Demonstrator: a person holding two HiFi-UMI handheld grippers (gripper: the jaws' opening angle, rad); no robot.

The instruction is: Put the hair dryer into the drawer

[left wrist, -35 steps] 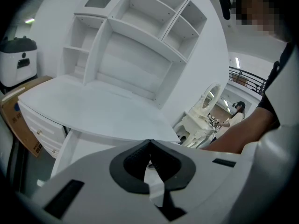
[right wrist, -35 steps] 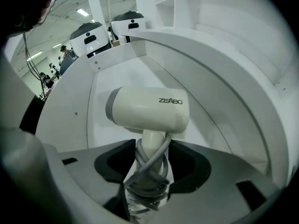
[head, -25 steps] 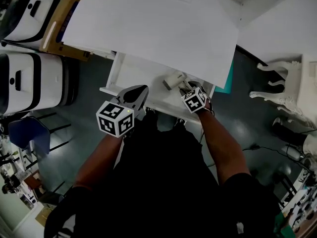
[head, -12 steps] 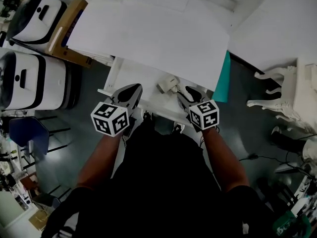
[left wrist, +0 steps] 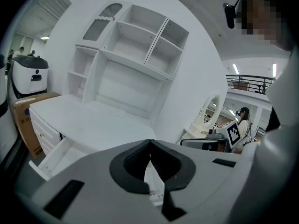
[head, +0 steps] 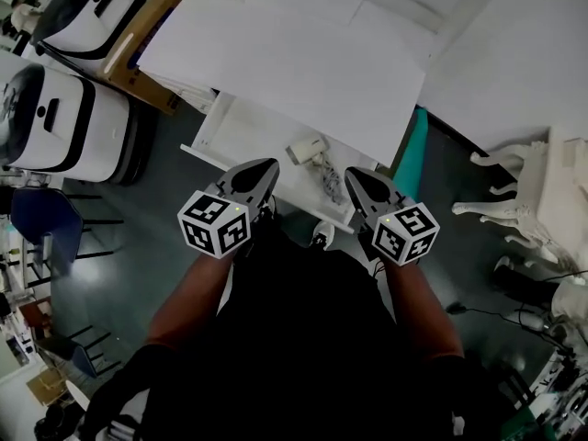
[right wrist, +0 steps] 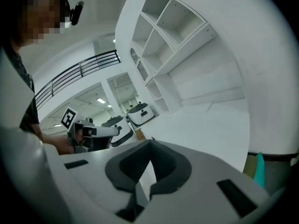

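The small white hair dryer point(head: 308, 147) lies on its side inside the open white drawer point(head: 241, 131). Its grey cord point(head: 331, 184) lies in a loose bunch beside it, nearer the drawer's front edge. The dryer is in the right part of the drawer, just in front of the edge of the flat white desk top point(head: 294, 62). The left part of the drawer shows its bare white bottom.

The drawer sticks out from under the desk top toward the person. The grey left gripper point(head: 257, 171) and the grey right gripper point(head: 360, 180) hang over the drawer's front edge, one on each side of the cord. Both are clenched, tips pressed together, with nothing in them. Neither touches the dryer.

Dark floor point(head: 165, 200) shows to the left of the drawer. Past it stand big white-and-black machines point(head: 55, 122) and a brown cardboard box point(head: 138, 35). A teal panel point(head: 415, 154) stands at the desk's right side, and white furniture with curly legs point(head: 514, 186) stands well apart from it.
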